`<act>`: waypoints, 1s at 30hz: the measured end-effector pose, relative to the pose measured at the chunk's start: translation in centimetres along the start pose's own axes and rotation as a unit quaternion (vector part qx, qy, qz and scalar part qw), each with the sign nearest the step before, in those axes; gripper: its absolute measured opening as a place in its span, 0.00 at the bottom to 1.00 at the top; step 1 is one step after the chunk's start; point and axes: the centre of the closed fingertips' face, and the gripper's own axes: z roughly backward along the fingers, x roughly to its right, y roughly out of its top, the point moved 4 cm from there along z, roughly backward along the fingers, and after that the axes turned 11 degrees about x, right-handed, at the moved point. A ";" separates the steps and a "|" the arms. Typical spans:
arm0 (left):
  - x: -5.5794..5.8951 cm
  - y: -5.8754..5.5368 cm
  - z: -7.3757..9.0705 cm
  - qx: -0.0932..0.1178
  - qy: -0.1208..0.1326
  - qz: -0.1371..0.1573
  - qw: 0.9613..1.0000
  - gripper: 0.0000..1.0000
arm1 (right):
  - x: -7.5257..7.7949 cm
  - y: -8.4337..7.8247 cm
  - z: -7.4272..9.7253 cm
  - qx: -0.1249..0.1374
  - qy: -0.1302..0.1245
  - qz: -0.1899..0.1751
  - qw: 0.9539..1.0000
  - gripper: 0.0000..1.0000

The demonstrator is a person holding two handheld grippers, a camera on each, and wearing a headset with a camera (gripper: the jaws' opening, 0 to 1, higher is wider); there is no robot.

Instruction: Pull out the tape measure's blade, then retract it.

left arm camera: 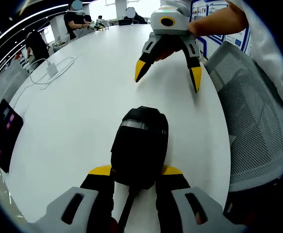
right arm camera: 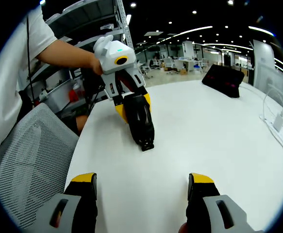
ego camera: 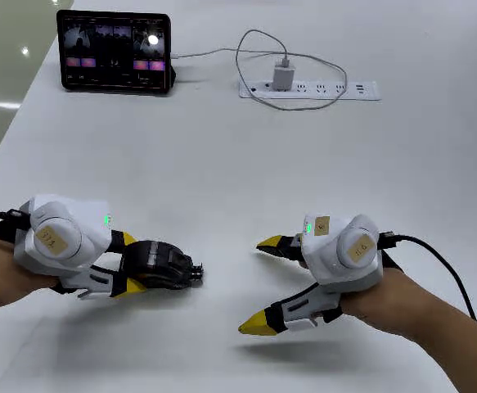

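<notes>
Black tape measure lies on the white table, clamped between the yellow-tipped jaws of the left gripper. The right gripper rests nearby, facing it, jaws spread wide.

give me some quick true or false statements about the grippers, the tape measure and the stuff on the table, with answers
1. The left gripper is shut on the black tape measure. True.
2. The right gripper is pinching the end of the blade. False: its jaws stand open and empty, apart from the tape measure.
3. The blade is drawn far out across the white table. False: no length of blade shows outside the case.
4. A tablet with a lit screen stands at the far side of the table. True.
5. A white charger is plugged into the power strip. True.
</notes>
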 end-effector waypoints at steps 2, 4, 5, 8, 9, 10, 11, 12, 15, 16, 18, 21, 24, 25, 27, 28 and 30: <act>0.0 0.0 0.0 -0.002 0.000 0.001 1.000 0.28 | 0.1 0.0 -0.1 0.000 0.000 0.002 1.000 0.74; 0.0 0.0 0.0 -0.004 0.002 -0.005 1.000 0.27 | 0.2 0.1 -0.2 0.000 -0.002 0.007 1.000 0.72; 0.0 0.0 0.0 -0.004 0.002 0.000 1.000 0.27 | 0.3 0.1 -0.3 -0.001 -0.002 0.013 1.000 0.71; 0.0 0.1 0.0 -0.004 0.003 -0.003 1.000 0.27 | 0.6 0.3 -0.5 0.007 -0.004 0.009 1.000 0.68; 0.0 0.1 0.0 -0.003 0.003 -0.003 1.000 0.27 | 0.7 0.4 -0.6 0.009 -0.004 0.008 1.000 0.68; 0.0 0.1 0.0 -0.003 0.004 -0.003 1.000 0.27 | 0.9 0.5 -0.8 0.011 -0.004 0.008 1.000 0.67; 0.0 0.1 0.0 -0.004 0.004 -0.002 1.000 0.27 | 0.9 0.5 -1.0 0.013 -0.004 0.008 1.000 0.66; 0.0 0.1 0.0 -0.004 0.004 -0.002 1.000 0.27 | 1.0 0.5 -1.2 0.014 -0.004 0.008 1.000 0.66; 0.0 0.1 0.0 -0.005 0.006 -0.004 1.000 0.26 | 1.1 0.6 -1.9 0.013 0.000 0.020 1.000 0.61; 0.0 0.1 0.0 -0.005 0.007 -0.005 1.000 0.26 | 1.1 0.6 -2.1 0.013 0.003 0.018 1.000 0.60; -0.1 0.0 0.0 -0.006 0.007 -0.003 1.000 0.26 | 1.2 0.6 -2.5 0.013 0.004 0.023 1.000 0.58; -0.1 -0.1 -0.1 -0.006 0.007 0.000 1.000 0.26 | 1.2 0.9 -3.0 0.016 0.008 0.024 1.000 0.55; -0.1 0.0 -0.1 -0.008 0.007 0.001 1.000 0.26 | 1.3 1.1 -3.4 0.017 0.010 0.028 0.999 0.53; -0.2 -0.1 -0.1 -0.008 0.007 0.001 1.000 0.26 | 1.3 1.2 -3.6 0.019 0.013 0.029 0.999 0.51; -0.1 0.0 -0.1 -0.008 0.007 0.002 1.000 0.26 | 1.3 1.4 -3.9 0.023 0.015 0.032 0.999 0.49; -0.1 0.0 -0.1 -0.009 0.007 0.002 1.000 0.26 | 1.3 1.6 -4.1 0.025 0.016 0.032 0.999 0.47; -0.1 0.0 -0.1 -0.010 0.006 0.002 1.000 0.26 | 1.3 1.7 -4.5 0.026 0.019 0.034 0.999 0.45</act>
